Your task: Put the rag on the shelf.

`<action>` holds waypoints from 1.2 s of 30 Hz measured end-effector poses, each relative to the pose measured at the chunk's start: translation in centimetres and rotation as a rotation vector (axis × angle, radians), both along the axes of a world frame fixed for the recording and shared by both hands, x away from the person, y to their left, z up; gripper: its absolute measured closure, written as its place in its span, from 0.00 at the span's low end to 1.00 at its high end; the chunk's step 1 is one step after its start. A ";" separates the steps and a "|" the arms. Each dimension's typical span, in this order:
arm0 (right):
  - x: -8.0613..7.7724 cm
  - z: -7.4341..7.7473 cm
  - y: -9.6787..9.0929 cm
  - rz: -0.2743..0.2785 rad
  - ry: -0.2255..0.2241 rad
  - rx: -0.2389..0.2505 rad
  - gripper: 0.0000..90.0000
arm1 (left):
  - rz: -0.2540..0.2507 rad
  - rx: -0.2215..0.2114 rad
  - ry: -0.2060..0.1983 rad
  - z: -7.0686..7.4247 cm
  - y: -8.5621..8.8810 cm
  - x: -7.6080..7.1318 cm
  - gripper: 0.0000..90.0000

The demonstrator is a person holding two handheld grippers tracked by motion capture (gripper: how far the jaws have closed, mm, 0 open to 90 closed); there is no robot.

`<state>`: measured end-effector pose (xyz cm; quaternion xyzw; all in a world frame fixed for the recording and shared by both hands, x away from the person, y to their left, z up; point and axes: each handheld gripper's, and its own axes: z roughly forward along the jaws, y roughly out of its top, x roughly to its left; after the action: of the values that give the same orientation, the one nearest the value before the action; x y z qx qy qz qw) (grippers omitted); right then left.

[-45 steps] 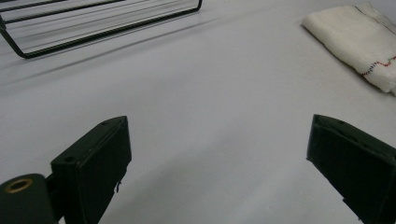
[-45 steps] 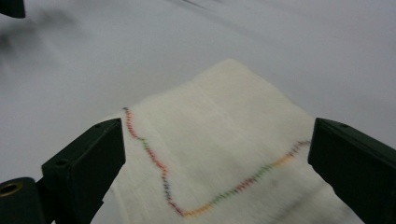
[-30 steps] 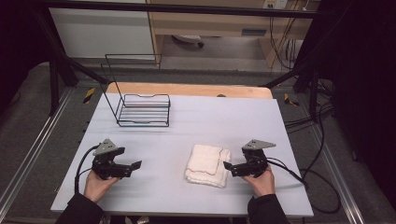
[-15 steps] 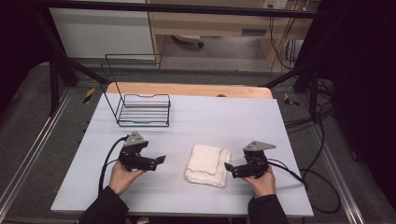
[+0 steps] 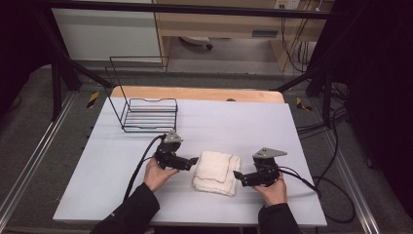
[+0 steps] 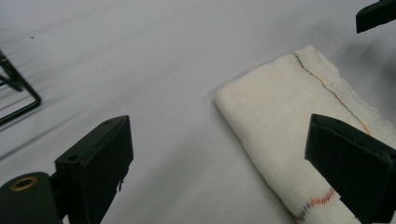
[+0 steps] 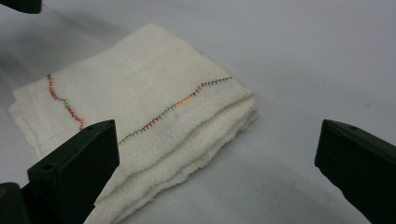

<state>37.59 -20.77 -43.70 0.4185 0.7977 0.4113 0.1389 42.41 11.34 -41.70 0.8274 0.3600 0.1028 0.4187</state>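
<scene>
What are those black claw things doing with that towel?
A person holds a gripper in each hand at a white table. A folded cream towel with colourful stitching lies flat between them. The left gripper is at the towel's left edge and the right gripper at its right edge, both with fingers wide open, so nothing is grabbed yet. An empty black wire rack stands farther back on the table.
</scene>
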 end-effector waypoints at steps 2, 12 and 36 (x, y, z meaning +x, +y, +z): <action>0.0 0.0 0.0 -0.001 -0.011 -0.004 0.01 | 0.001 -0.003 0.013 -0.2 -0.6 0.4 0.11; 0.0 -0.1 0.0 0.000 -0.019 -0.008 0.01 | 0.056 0.040 0.070 -1.7 -3.3 2.2 0.34; 1.1 -0.3 0.3 -0.044 0.003 0.041 0.13 | 0.034 0.016 0.141 -2.9 -5.0 2.7 0.90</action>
<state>38.73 -20.49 -43.99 0.4394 0.7799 0.4238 0.1380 45.16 6.37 -44.56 0.8296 0.4018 0.0543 0.3840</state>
